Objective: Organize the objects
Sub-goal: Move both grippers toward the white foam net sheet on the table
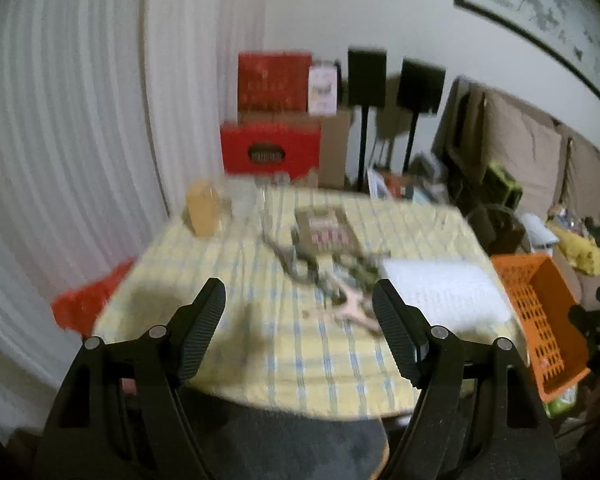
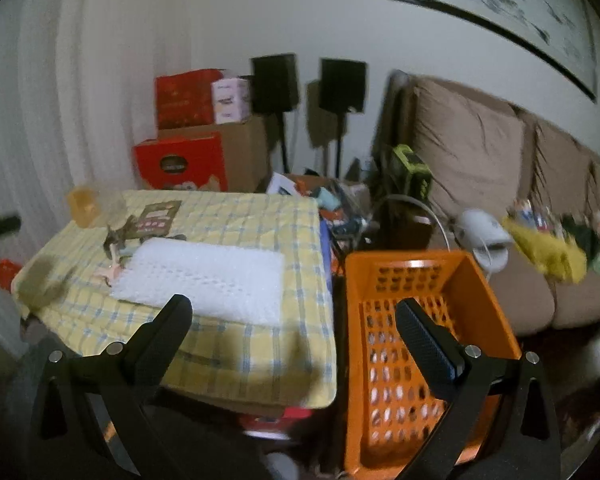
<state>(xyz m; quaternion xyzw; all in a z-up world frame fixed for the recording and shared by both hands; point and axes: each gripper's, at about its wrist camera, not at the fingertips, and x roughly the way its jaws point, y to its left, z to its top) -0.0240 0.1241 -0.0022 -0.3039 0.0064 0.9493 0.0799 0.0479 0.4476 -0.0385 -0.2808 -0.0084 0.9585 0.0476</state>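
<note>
A table with a yellow checked cloth (image 1: 284,344) (image 2: 260,344) holds a white bubble-wrap sheet (image 1: 440,292) (image 2: 212,276), a brown printed packet (image 1: 326,232) (image 2: 158,216), a tangle of small toy figures (image 1: 340,292) (image 2: 114,264) and an amber jar (image 1: 202,210) (image 2: 82,200). An empty orange basket (image 1: 540,320) (image 2: 408,344) stands to the right of the table. My left gripper (image 1: 298,300) hangs open over the near part of the cloth, nothing between its fingers. Above the gap between table and basket my right gripper (image 2: 294,312) is also open and empty.
White curtains hang at the left. Red boxes (image 1: 272,148) (image 2: 180,160) and cardboard cartons are stacked behind the table, beside two black speakers on stands (image 2: 312,80). A beige sofa (image 2: 500,184) with scattered items fills the right. Clutter lies on the floor between table and sofa.
</note>
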